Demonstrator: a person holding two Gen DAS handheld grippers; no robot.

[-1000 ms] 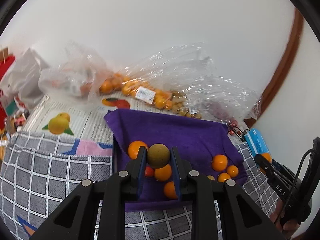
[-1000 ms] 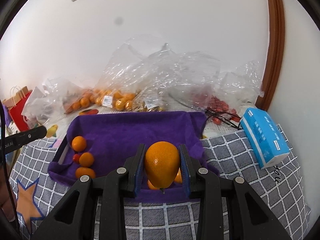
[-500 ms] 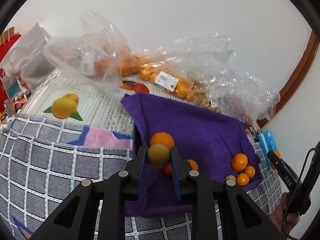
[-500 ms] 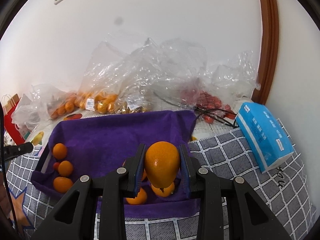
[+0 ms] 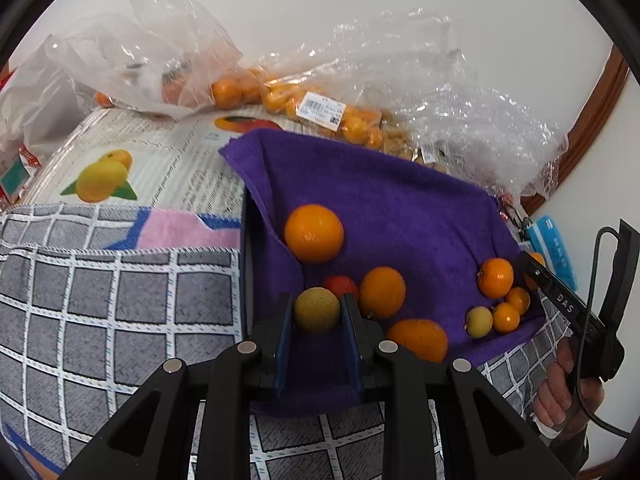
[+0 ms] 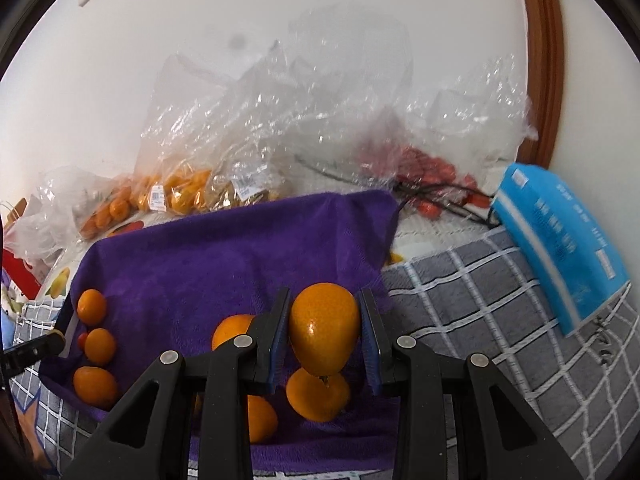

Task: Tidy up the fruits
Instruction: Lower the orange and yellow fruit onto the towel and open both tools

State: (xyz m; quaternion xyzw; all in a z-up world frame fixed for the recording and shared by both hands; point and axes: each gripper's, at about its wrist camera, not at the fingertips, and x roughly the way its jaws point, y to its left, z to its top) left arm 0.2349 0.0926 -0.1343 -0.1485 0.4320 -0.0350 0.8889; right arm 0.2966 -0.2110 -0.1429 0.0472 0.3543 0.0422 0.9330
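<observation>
My left gripper is shut on a small yellow-brown round fruit, just above the near left corner of the purple cloth that lines a dark tray. Oranges and a small red fruit lie beside it on the cloth. In the right wrist view my right gripper is shut on an orange, held over the near right part of the purple cloth. Other oranges lie under it. More small oranges sit at the cloth's right end.
Clear plastic bags of oranges and red fruits lie along the wall behind the tray. A blue tissue pack rests to the right on the grey checked cloth. A fruit-printed sheet lies at left. A hand holds the right gripper.
Both grippers have sunk toward the purple cloth with their fruits still held. The cloth and its oranges appear larger and closer in both views.
</observation>
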